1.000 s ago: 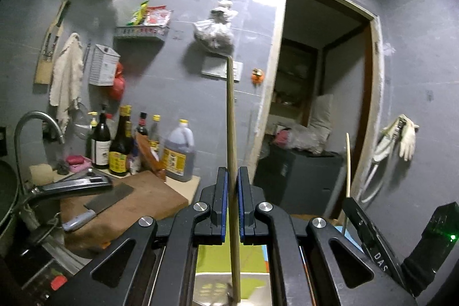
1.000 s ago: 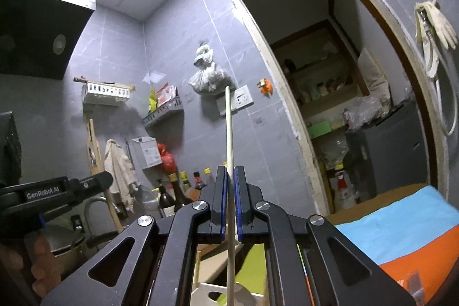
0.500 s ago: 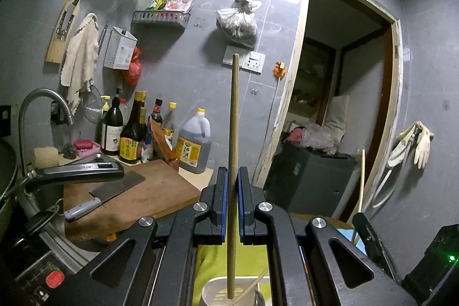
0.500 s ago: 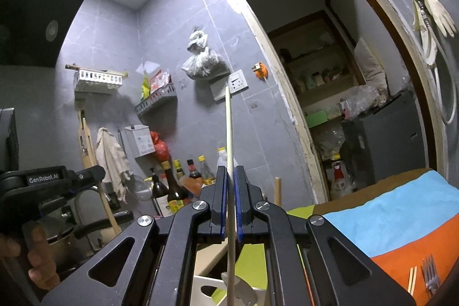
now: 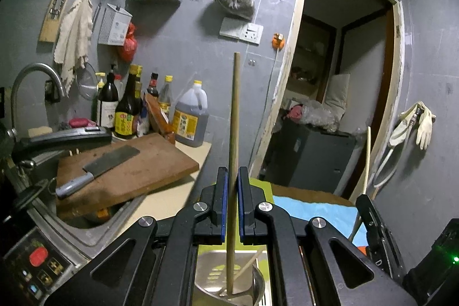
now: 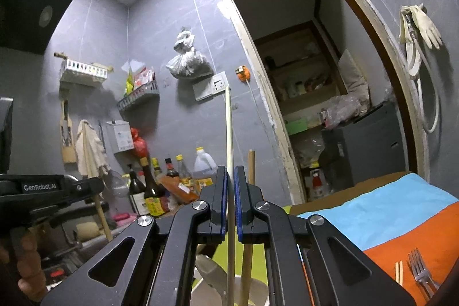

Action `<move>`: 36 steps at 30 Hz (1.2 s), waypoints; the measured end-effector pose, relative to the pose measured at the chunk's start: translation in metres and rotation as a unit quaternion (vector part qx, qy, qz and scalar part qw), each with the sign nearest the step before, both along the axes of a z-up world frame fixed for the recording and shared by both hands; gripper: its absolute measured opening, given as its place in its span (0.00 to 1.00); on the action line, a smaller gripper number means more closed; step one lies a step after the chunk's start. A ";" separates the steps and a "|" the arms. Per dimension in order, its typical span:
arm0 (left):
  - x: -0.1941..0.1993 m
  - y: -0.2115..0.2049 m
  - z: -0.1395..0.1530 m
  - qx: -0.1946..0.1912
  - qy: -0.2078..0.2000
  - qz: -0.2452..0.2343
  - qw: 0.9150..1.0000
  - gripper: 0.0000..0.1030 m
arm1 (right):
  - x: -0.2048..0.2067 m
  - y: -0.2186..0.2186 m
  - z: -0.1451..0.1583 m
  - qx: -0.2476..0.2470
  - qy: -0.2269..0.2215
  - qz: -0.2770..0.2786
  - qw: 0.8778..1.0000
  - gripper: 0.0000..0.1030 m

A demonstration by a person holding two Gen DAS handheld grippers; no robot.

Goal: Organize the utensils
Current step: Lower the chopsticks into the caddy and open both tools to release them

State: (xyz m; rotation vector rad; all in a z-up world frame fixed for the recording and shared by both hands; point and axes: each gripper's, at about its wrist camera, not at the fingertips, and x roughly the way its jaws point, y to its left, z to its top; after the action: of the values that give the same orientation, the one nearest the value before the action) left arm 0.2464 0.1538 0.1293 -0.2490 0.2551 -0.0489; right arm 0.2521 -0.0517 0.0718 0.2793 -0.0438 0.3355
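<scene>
Left wrist view: the left hand-held gripper [image 5: 232, 201] is clamped narrow on a brown round wooden handle [image 5: 234, 116], which stands near upright between the blue pads. Its lower end reaches down into a round shiny steel utensil holder [image 5: 255, 287] directly below the jaws, where the slotted steel blade of a spatula [image 5: 213, 271] also shows; whether that blade belongs to this handle cannot be told. In the right wrist view, the right hand-held gripper [image 6: 228, 202] is clamped narrow on a pale slender wooden stick [image 6: 228, 134], also upright, with its foot at the holder's rim [image 6: 252, 281] and the brown handle just beside it to the right. Further out, a steel fork [image 6: 419, 267] and a pair of pale wooden chopsticks [image 6: 399, 273] lie on the orange cloth covering the surface [image 6: 401, 243], well apart from the holder. The step in hand appears to be seating both long utensils in the holder. To do it well, keep each shaft vertical, lower until the foot bears on the holder floor, and release one side at a time so neither utensil tips the holder or levers the other out.
</scene>
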 end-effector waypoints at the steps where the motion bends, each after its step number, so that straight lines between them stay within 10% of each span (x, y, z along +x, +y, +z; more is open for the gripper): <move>1: 0.001 -0.001 -0.003 -0.003 0.003 -0.005 1.000 0.04 | 0.000 0.001 -0.001 -0.003 0.001 -0.001 1.000 0.03; 25: -0.014 -0.017 -0.022 -0.016 0.035 -0.048 0.998 0.19 | -0.018 -0.005 -0.020 -0.081 0.057 0.040 0.994 0.08; 36: -0.034 -0.024 -0.010 -0.012 0.001 -0.042 0.999 0.48 | -0.045 -0.031 0.002 -0.080 0.003 0.032 0.996 0.49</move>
State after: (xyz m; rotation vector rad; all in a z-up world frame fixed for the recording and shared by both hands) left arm 0.2126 0.1294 0.1195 -0.2623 0.2659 -0.1341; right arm 0.2072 -0.0826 0.0739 0.1240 -0.0013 0.4001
